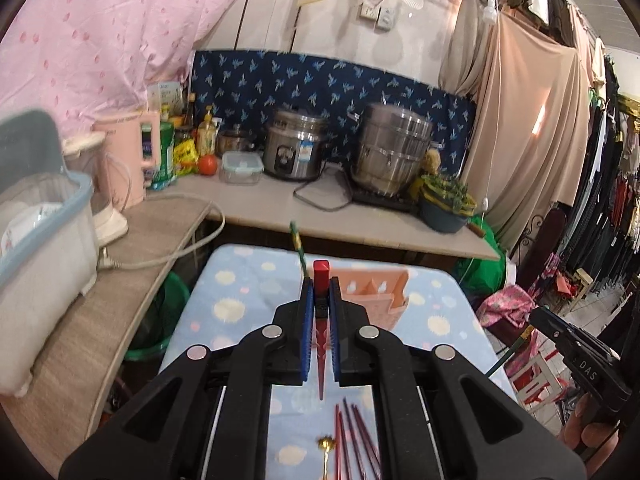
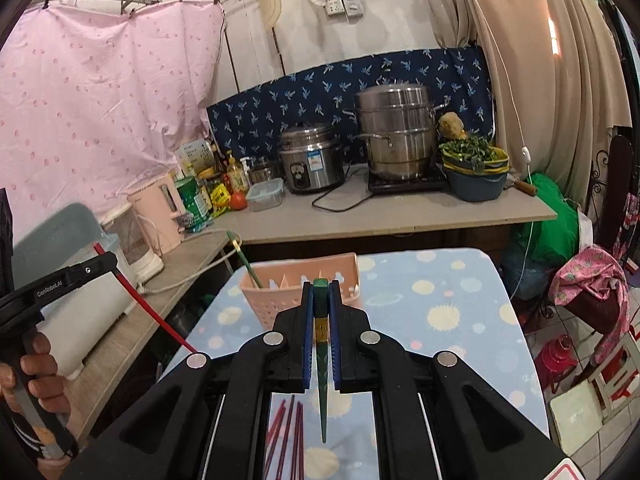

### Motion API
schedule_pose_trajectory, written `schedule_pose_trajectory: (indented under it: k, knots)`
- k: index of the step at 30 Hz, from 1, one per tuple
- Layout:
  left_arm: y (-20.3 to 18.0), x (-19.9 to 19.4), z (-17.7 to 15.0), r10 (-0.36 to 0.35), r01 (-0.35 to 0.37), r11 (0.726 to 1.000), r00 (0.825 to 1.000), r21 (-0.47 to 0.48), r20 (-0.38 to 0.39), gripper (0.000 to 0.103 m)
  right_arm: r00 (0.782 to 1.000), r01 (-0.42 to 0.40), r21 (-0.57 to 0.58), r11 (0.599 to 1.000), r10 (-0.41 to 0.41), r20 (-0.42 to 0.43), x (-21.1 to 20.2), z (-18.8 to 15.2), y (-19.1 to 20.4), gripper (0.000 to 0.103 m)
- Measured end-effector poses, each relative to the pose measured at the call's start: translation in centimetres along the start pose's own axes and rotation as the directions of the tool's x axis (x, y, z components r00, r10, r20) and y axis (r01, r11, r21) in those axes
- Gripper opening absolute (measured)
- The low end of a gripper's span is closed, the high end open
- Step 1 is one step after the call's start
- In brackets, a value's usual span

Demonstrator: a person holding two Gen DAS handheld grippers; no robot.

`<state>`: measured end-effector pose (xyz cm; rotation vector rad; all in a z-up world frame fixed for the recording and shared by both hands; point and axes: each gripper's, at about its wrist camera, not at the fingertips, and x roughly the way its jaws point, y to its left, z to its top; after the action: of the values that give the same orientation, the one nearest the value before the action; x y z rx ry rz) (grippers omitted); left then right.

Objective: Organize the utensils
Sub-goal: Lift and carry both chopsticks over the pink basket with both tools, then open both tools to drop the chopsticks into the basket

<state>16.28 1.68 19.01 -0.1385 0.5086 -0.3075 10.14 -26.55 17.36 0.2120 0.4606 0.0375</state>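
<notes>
Nearest the lens, our left gripper (image 1: 320, 300) had its fingers clamped on a red chopstick (image 1: 321, 276), gripped just below its square top, the thin tip pointing back toward us. Our right gripper (image 2: 320, 304) was likewise clamped on a green chopstick (image 2: 321, 286) near its blunt end. Both were held above the spotted blue surface (image 1: 236, 308), near the pink utensil basket (image 2: 304, 272) standing at its far end.

One green chopstick (image 2: 245, 258) already leaned upright in the basket's left compartment. A loose bundle of dark red chopsticks (image 1: 352, 436) lay flat on the surface under the left gripper; we counted about five, though blur made this uncertain. A small gold-ended utensil (image 1: 327, 446) lay just beside them; what kind it was we could not tell.

So we saw two chopsticks in hand, one in each gripper, and one basket.

We judged the chopsticks to be light, stiff and smooth, likely to pivot or slip in the grip. The thicker square end seemed the safest place to hold, since the taper offers little to pinch
</notes>
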Motion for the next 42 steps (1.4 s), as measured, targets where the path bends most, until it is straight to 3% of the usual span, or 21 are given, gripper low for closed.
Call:
schedule_pose_trajectory:
  k: [10, 15, 19, 26, 31, 36, 38, 40, 42]
  knots:
    - [-2.5, 2.2, 7.9, -0.019, 0.016, 1.000, 0.986, 0.020, 0.164, 0.007, 0.983, -0.032, 0.033, 0.999, 0.026, 0.184, 2.9, 9.3, 1.1, 0.007]
    - [-3.1, 5.3, 9.9, 0.010, -0.017, 0.999, 0.979, 0.032, 0.206, 0.007, 0.979, -0.052, 0.066, 0.996, 0.038, 0.202, 6.4, 11.4, 1.1, 0.007]
    - [-2.8, 8.6, 9.6, 0.019, -0.025, 0.999, 0.983, 0.031, 0.180, 0.007, 0.982, -0.068, 0.082, 0.994, 0.053, 0.181, 9.9, 11.2, 1.0, 0.007]
    - [-1.9, 13.4, 6.7, 0.024, -0.027, 0.999, 0.995, 0.033, 0.099, 0.007, 0.996, -0.062, 0.086, 0.994, 0.055, 0.075, 15.6, 8.5, 0.5, 0.007]
    - [-1.3, 15.8, 4.9, 0.019, -0.020, 1.000, 0.999, 0.020, 0.031, 0.007, 0.999, -0.044, 0.071, 0.997, 0.043, 0.012, 17.8, 6.5, 0.3, 0.007]
    - [-1.2, 16.2, 4.2, 0.023, -0.023, 1.000, 1.000, 0.019, 0.015, 0.007, 0.999, -0.035, 0.065, 0.997, 0.035, -0.009, 18.5, 5.5, 0.2, 0.010]
    - [-1.1, 16.2, 4.0, 0.029, -0.029, 0.999, 1.000, 0.019, 0.010, 0.011, 1.000, -0.028, 0.067, 0.997, 0.029, -0.006, 18.4, 5.4, 0.1, 0.016]
    - [-1.0, 16.0, 3.9, 0.037, -0.037, 0.999, 0.999, 0.014, 0.011, 0.026, 1.000, -0.031, 0.073, 0.997, 0.031, 0.000, 18.0, 5.4, -0.1, 0.019]
    - [-0.9, 15.6, 3.7, 0.041, -0.041, 0.999, 0.999, 0.005, 0.015, 0.029, 0.999, -0.035, 0.073, 0.997, 0.035, 0.003, 17.4, 5.5, -0.2, 0.019]
